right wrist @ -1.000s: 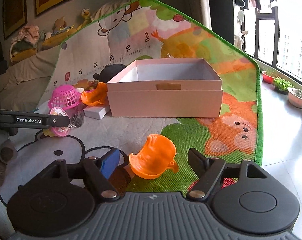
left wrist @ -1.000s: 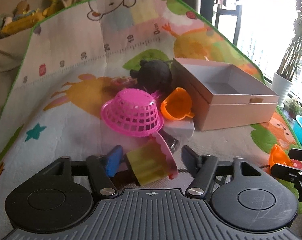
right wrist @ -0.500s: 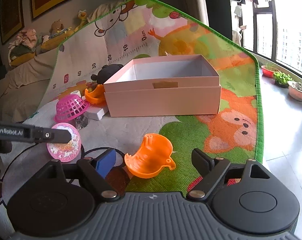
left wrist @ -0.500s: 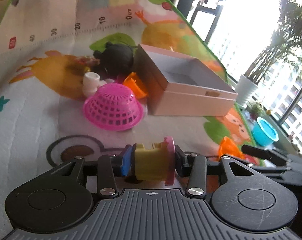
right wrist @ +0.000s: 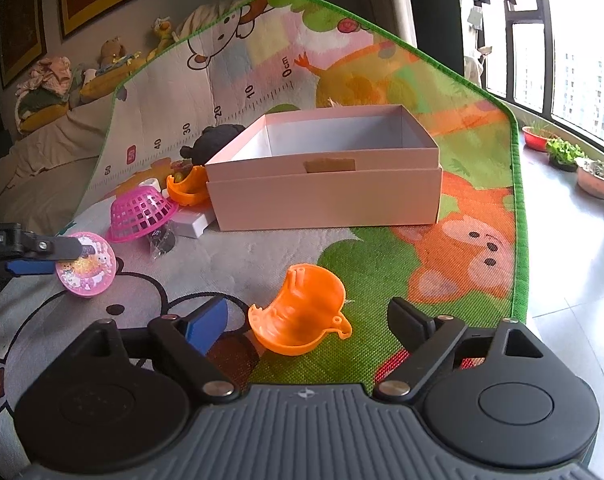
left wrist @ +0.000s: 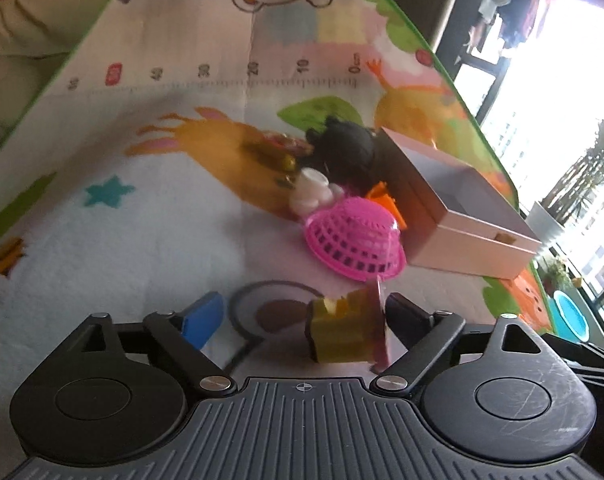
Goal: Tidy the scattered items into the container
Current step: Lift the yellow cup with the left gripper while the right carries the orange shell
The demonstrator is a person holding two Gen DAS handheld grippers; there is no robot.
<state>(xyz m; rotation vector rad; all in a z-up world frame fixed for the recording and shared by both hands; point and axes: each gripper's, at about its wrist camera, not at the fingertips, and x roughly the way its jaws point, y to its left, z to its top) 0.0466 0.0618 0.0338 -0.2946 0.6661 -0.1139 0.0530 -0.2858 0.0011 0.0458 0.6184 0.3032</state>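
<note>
Left gripper spread, yellow toy against right finger, box open

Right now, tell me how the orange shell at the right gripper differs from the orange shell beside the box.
The near shell lies alone on the mat between the open right gripper's fingers; the far shell is tucked against the box. The near shell shows whole; the pink basket partly hides the far shell from the left wrist view. Both are orange, cupped plastic.
</note>
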